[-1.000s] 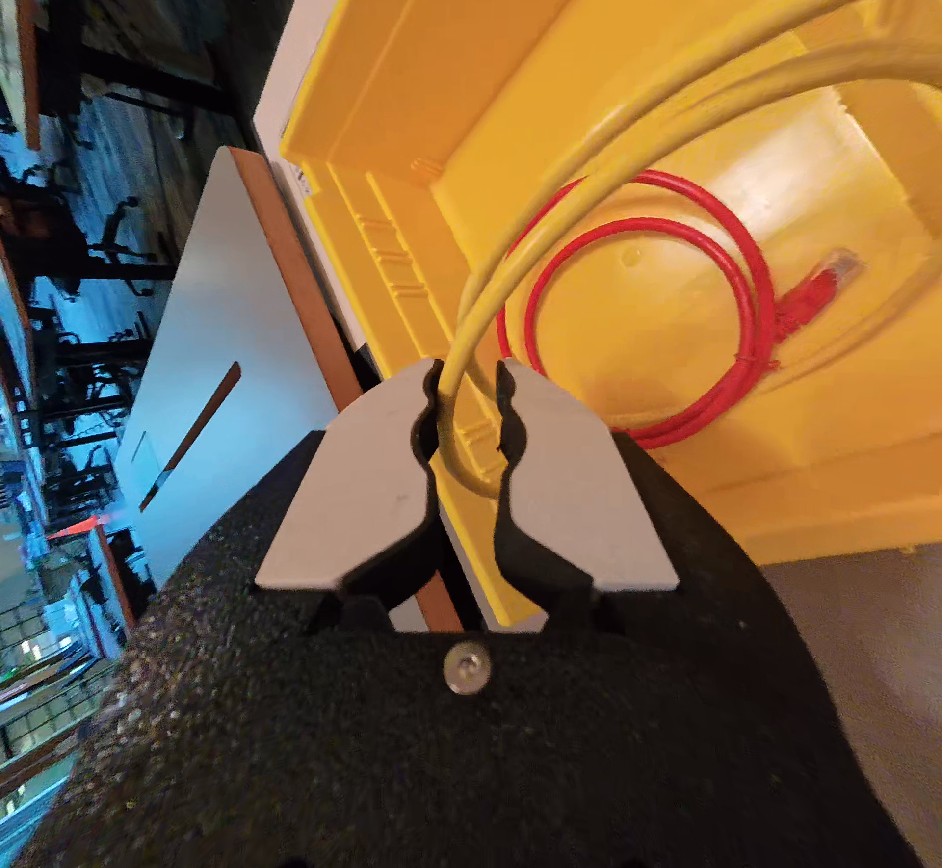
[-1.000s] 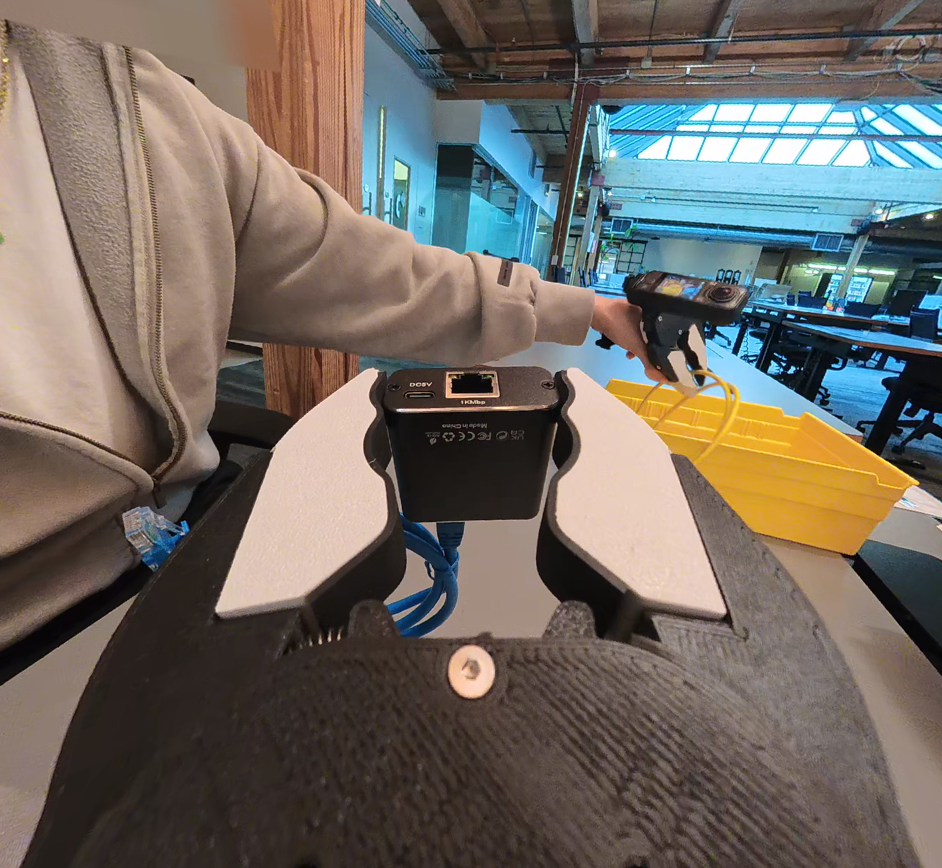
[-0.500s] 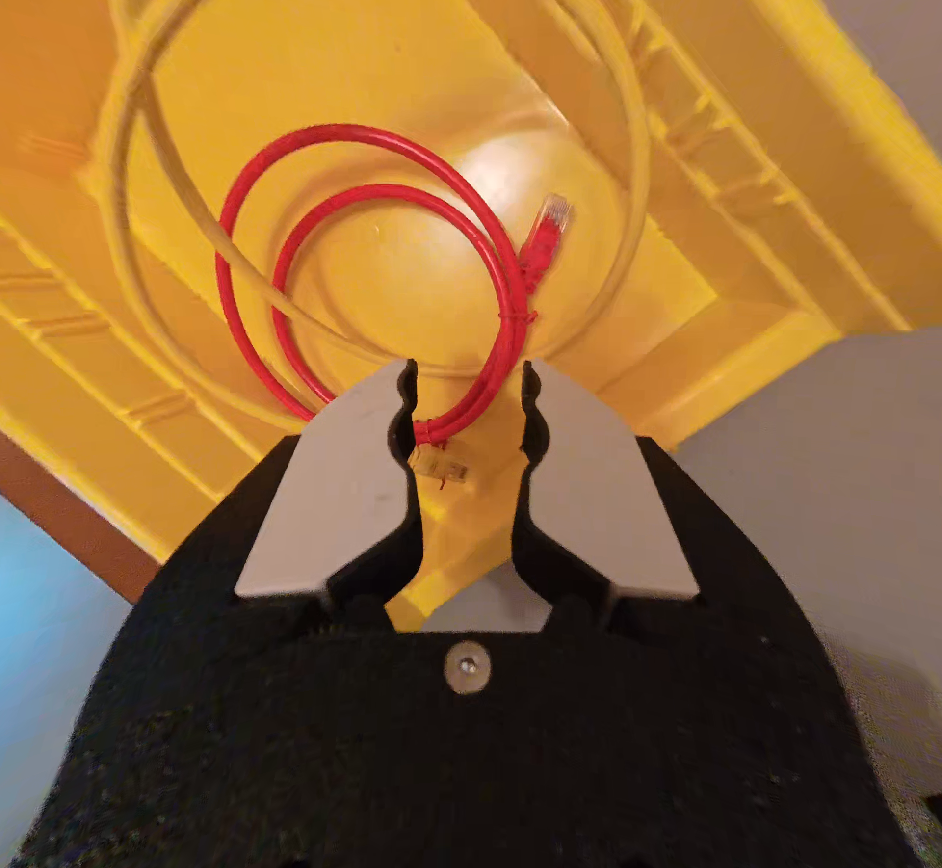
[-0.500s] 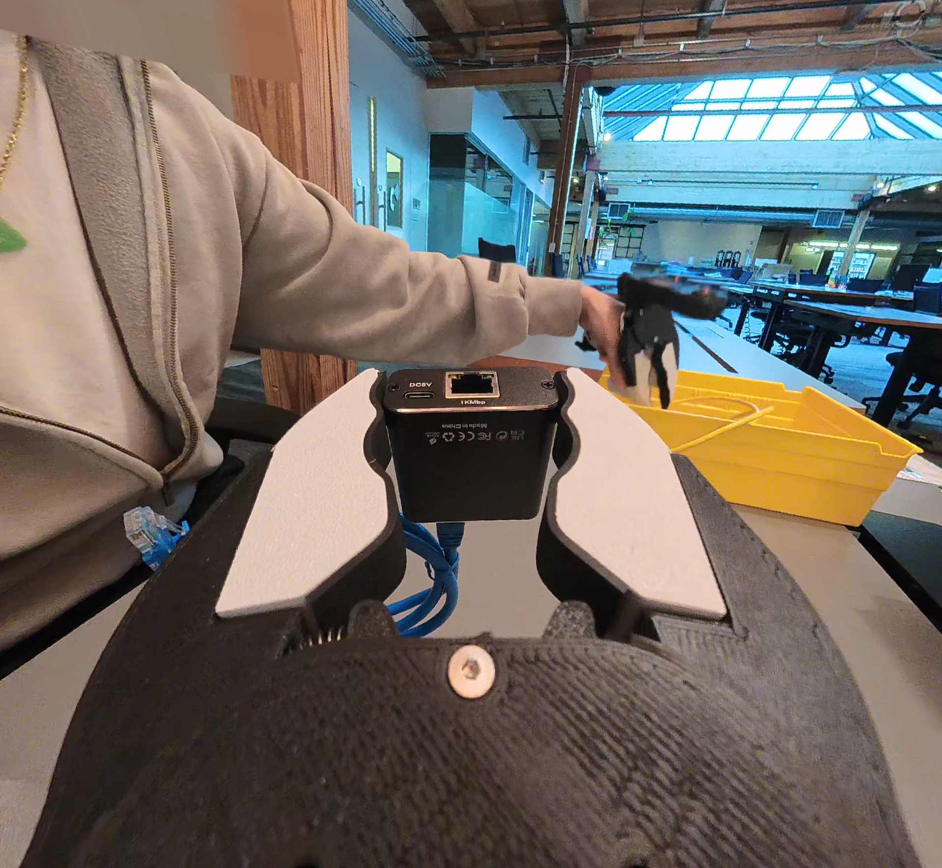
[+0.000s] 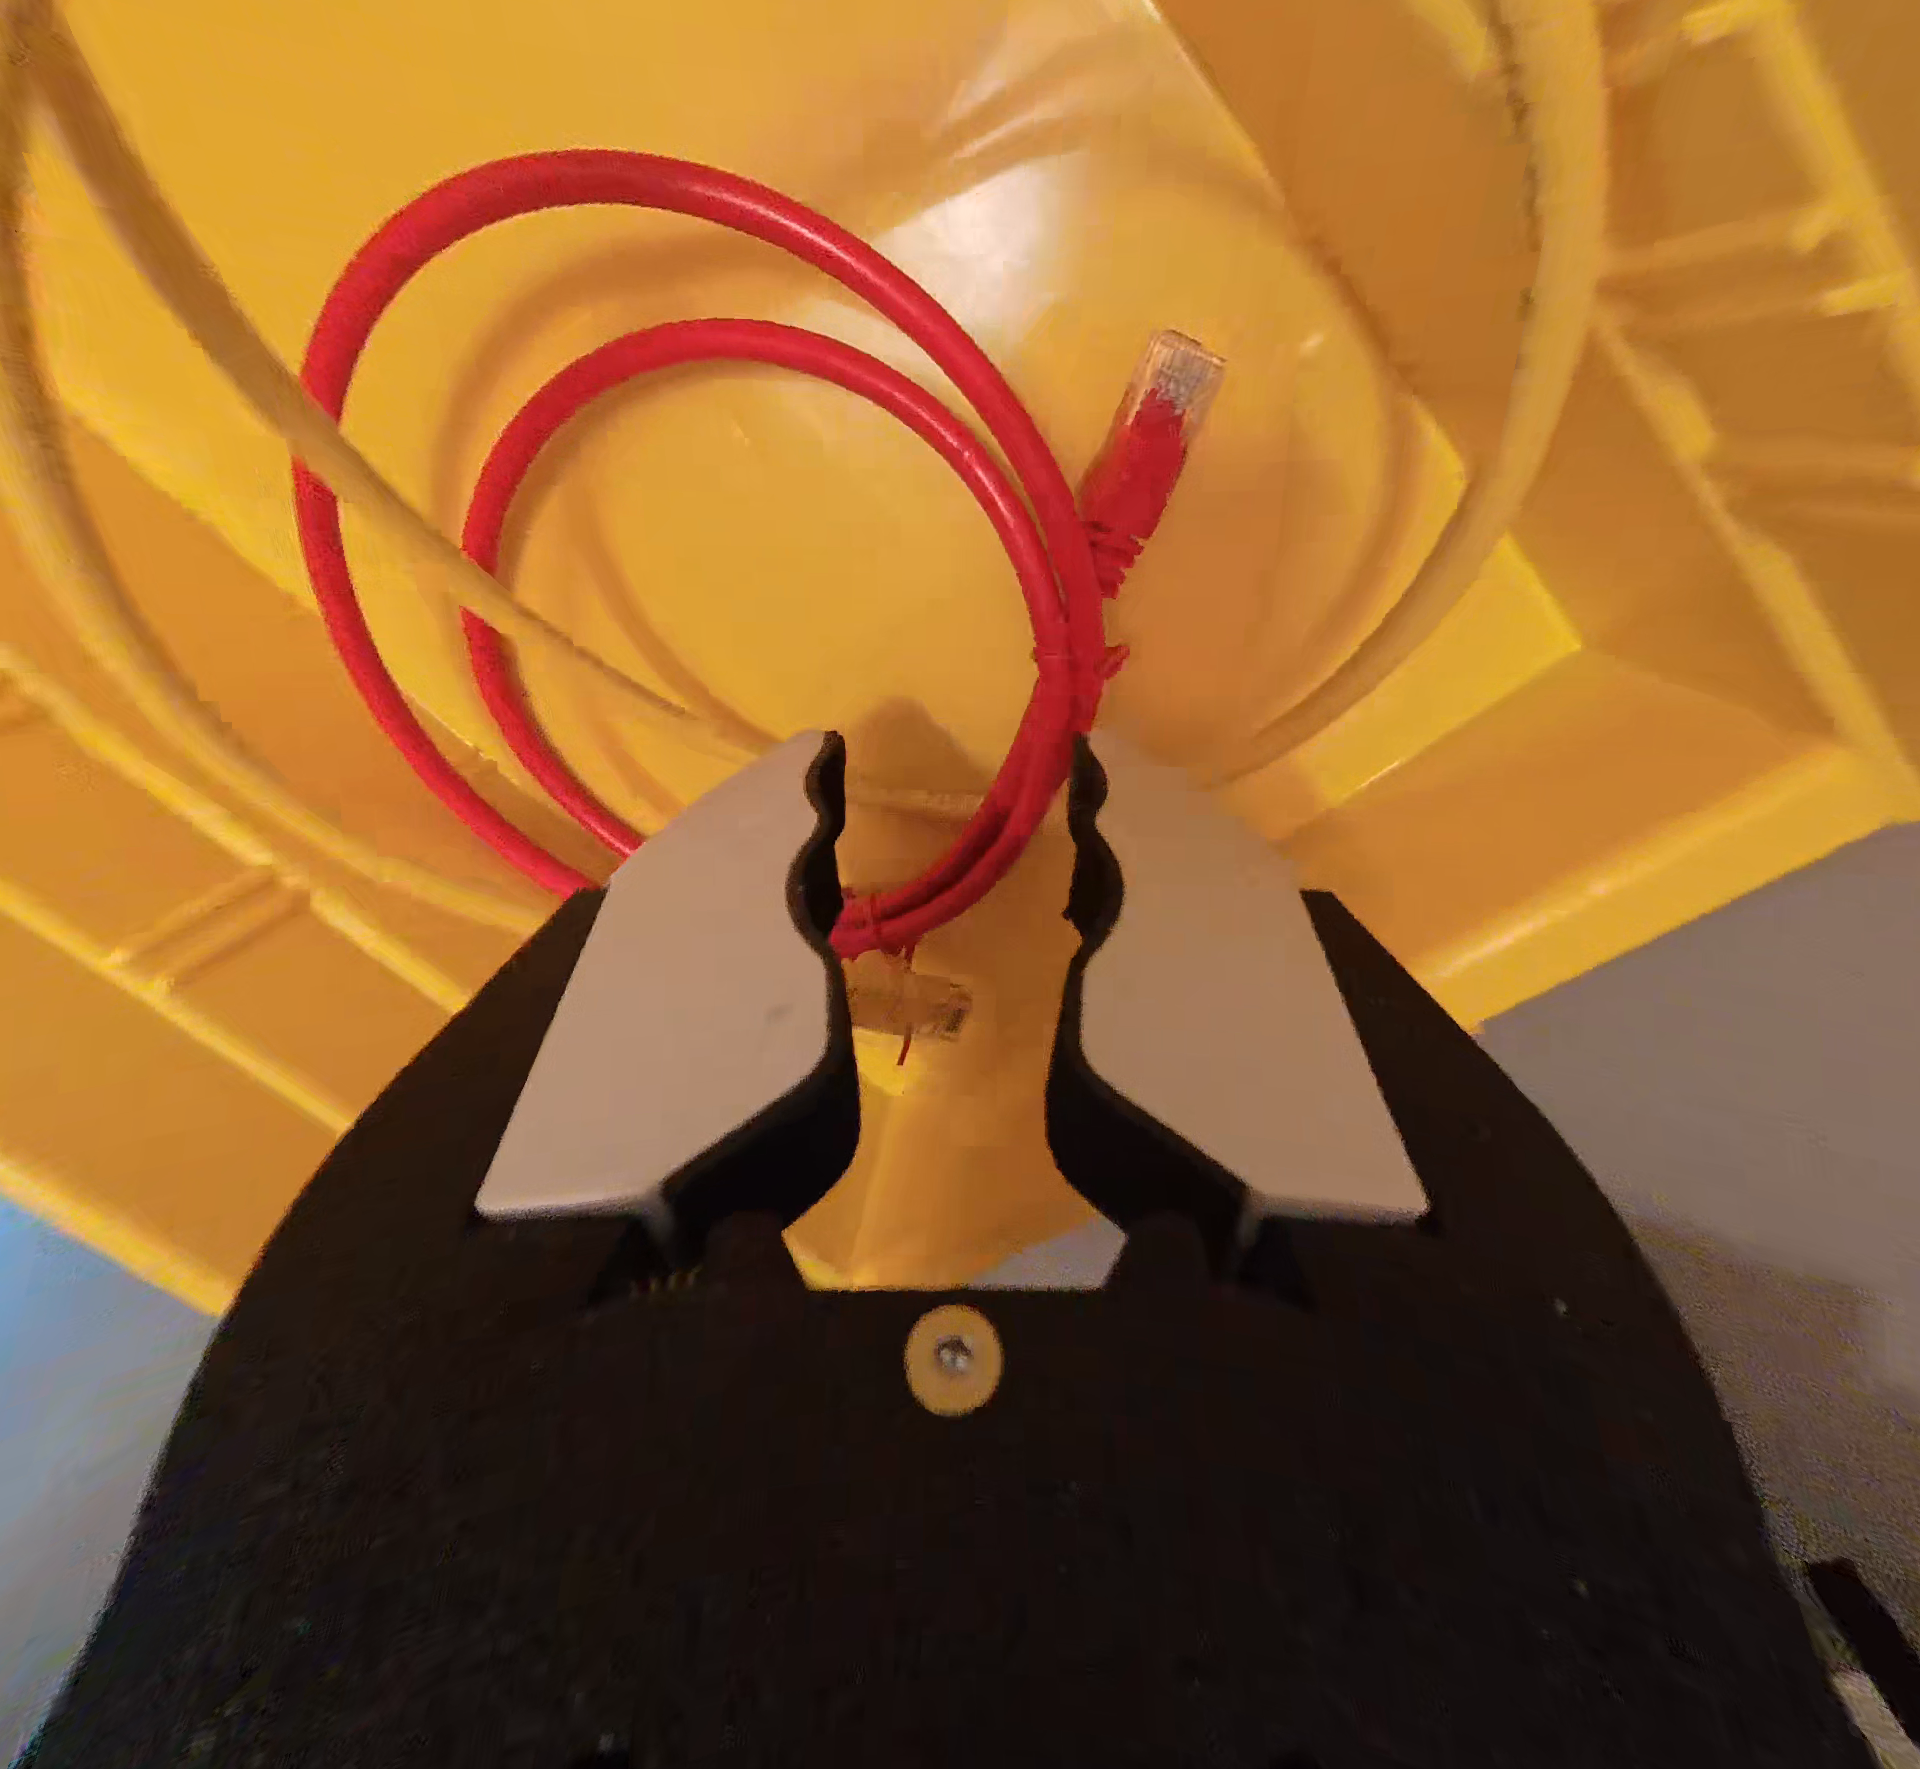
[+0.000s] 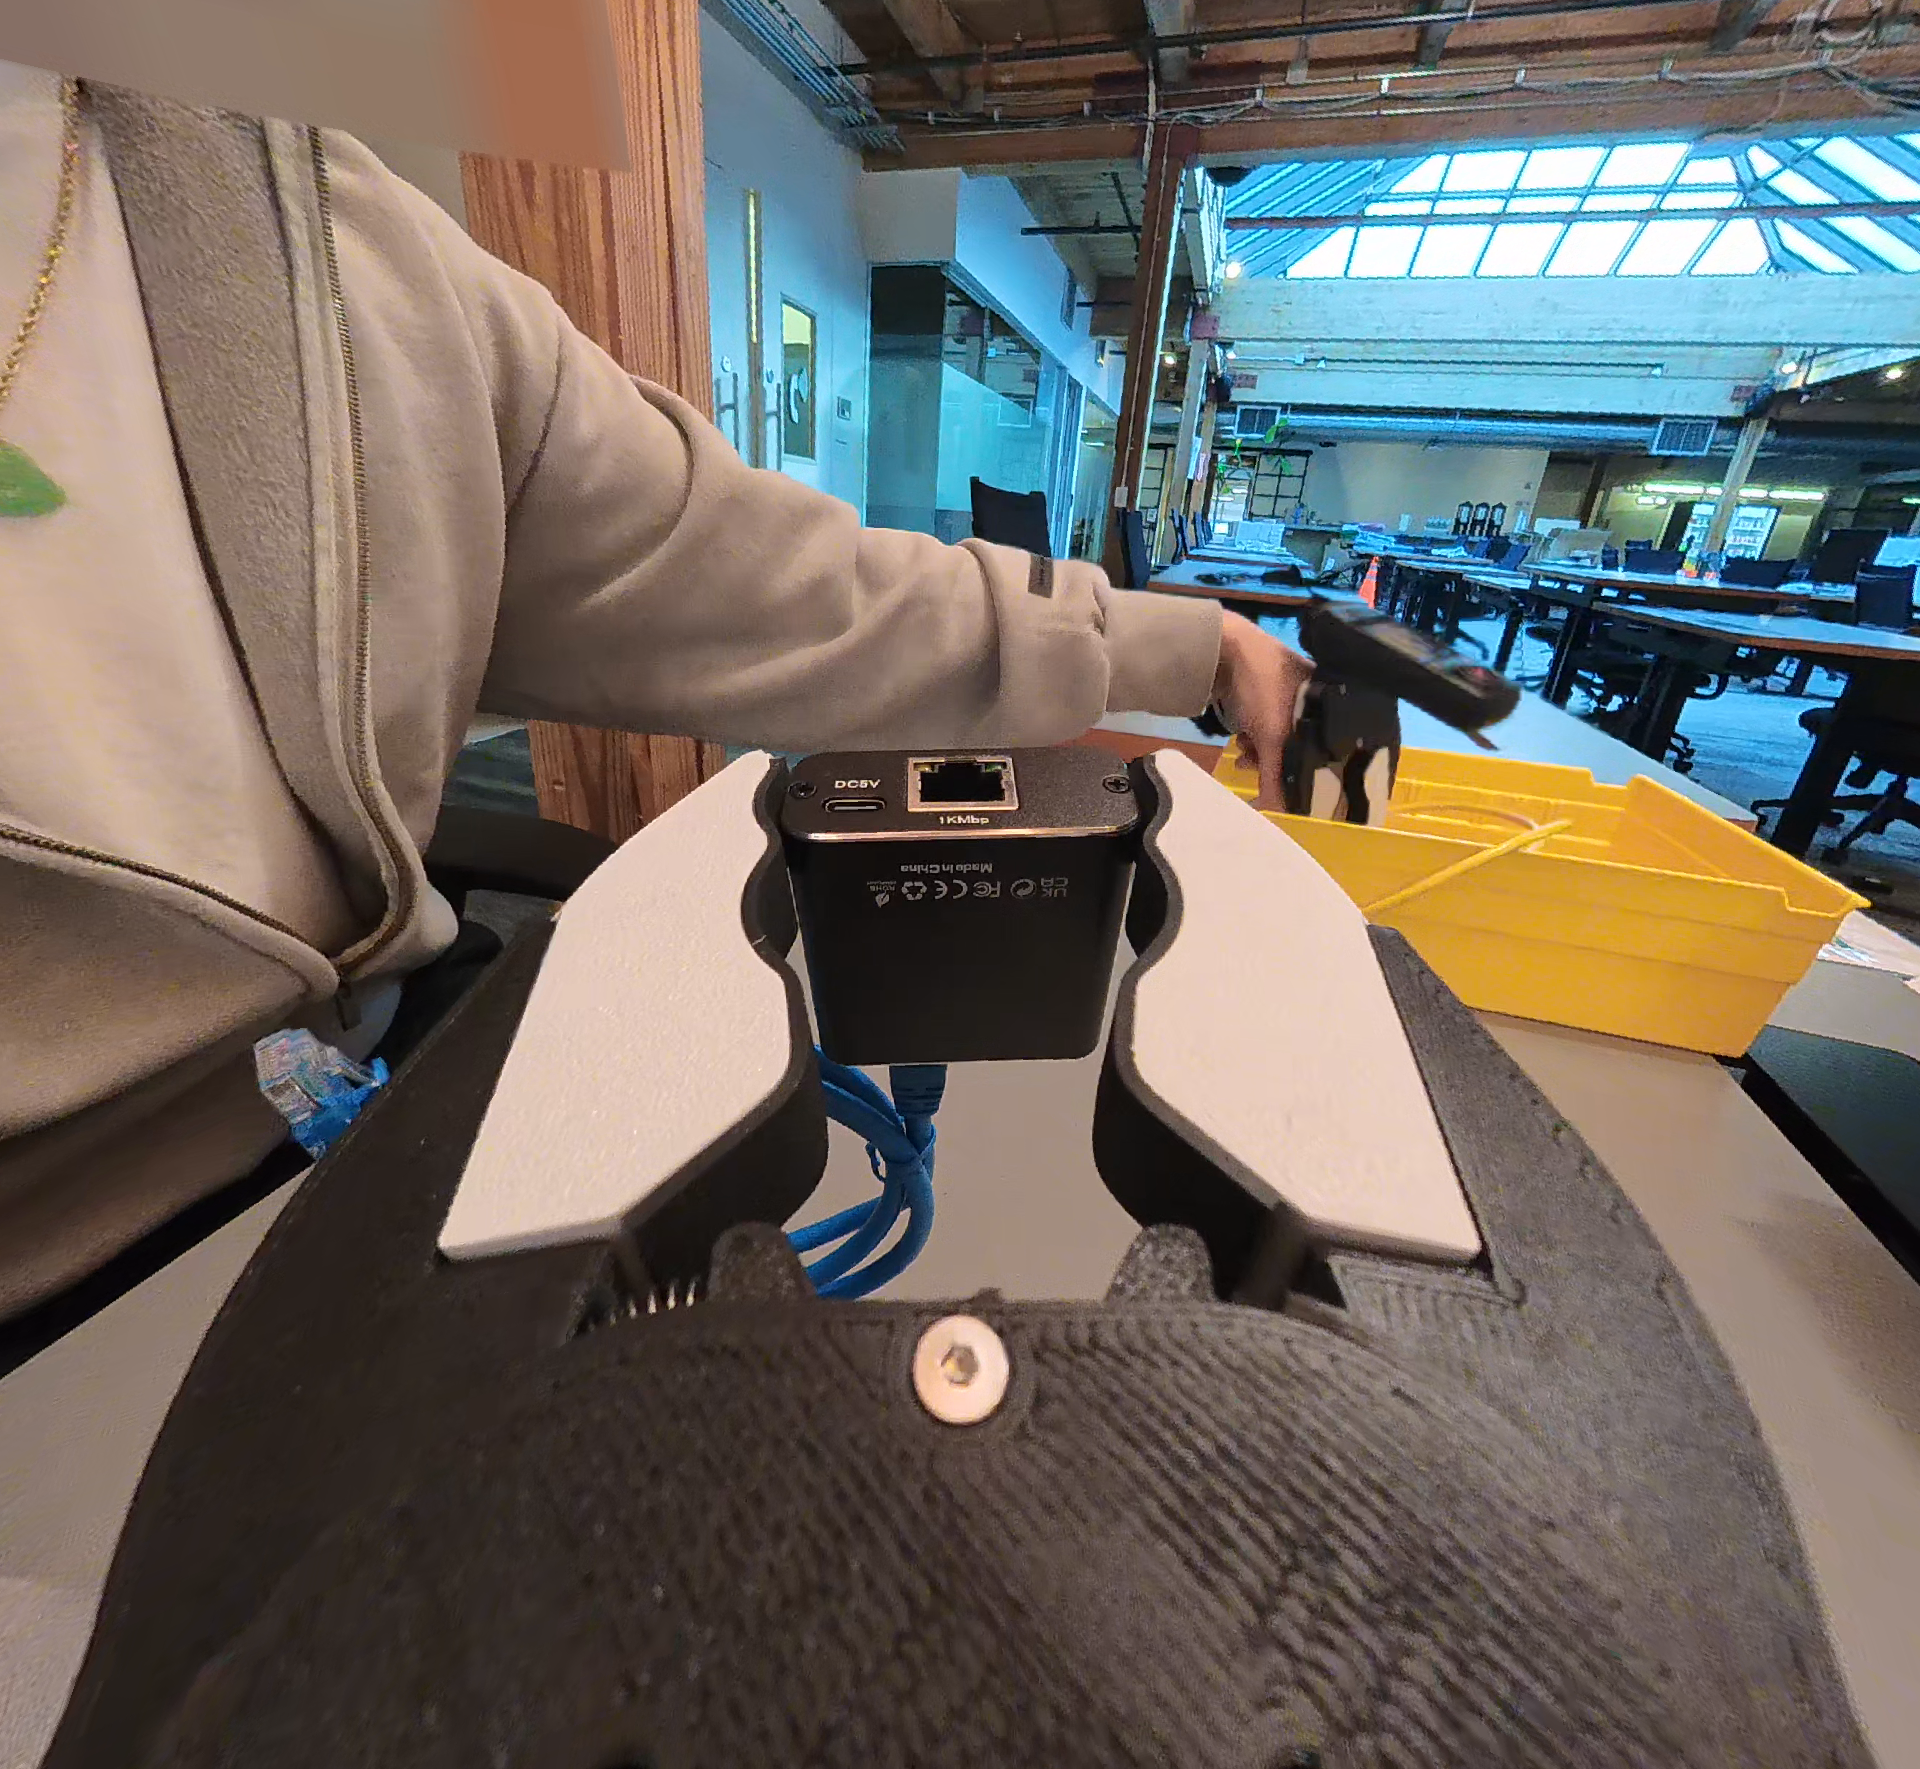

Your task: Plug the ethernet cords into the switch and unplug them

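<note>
Red coiled ethernet cord lay in my yellow plastic bin, limp and light; left gripper gaped above its six-o'clock bend. Right gripper clamped the black metal switch. I'd grasp the stiff plug at two o'clock.

Red cord coil and yellow cord crowd yellow bin floor.

1. Left gripper: grainy black printed body, two pale grey finger plates with wavy black inner edges, a brass-toned screw at six o'clock.
2. Right gripper: ridged black shell, white textured plates, a silver hex screw below.
3. The person wears a light grey fleece zip jacket, with a thin gold chain at ten o'clock.
</note>
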